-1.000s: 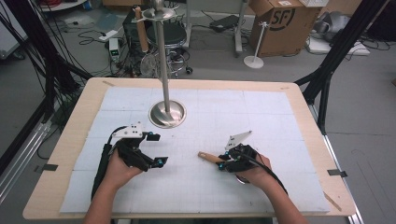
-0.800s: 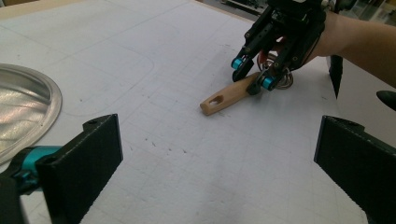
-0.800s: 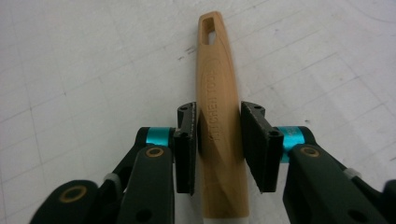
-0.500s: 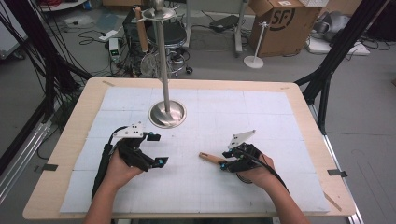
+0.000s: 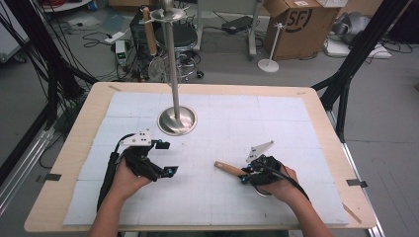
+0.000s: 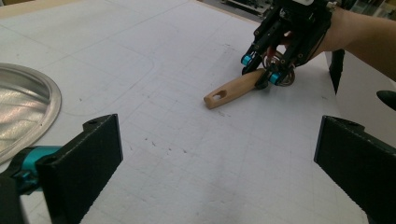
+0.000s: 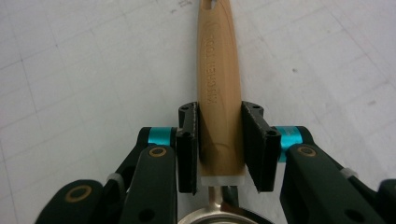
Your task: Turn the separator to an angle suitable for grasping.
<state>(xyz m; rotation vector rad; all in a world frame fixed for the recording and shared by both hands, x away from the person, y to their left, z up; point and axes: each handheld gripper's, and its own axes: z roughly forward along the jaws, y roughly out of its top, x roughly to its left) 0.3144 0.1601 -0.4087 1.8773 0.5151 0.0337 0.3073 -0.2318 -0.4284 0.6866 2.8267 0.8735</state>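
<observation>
A utensil with a light wooden handle (image 5: 228, 169) (image 6: 229, 91) (image 7: 218, 84) lies low over the white mat, its holed tip pointing left. My right gripper (image 5: 245, 175) (image 6: 260, 70) (image 7: 220, 140) is shut on the handle close to its metal end, a black jaw pressed to each side. A round metal part (image 7: 224, 215) (image 6: 281, 80) joins the handle behind the jaws and is mostly hidden by the hand. My left gripper (image 5: 168, 158) (image 6: 219, 158) rests on the mat to the left, jaws wide open around bare mat.
A tall metal pole stands on a round shiny base (image 5: 177, 121) (image 6: 23, 112) at the mat's back centre-left, just beyond the left gripper. The gridded white mat (image 5: 296, 128) covers most of the wooden table (image 5: 64, 163). Boxes, cables and stands crowd the floor behind.
My right gripper has drifted slightly toward the person with the handle still in it. The left gripper has stayed put.
</observation>
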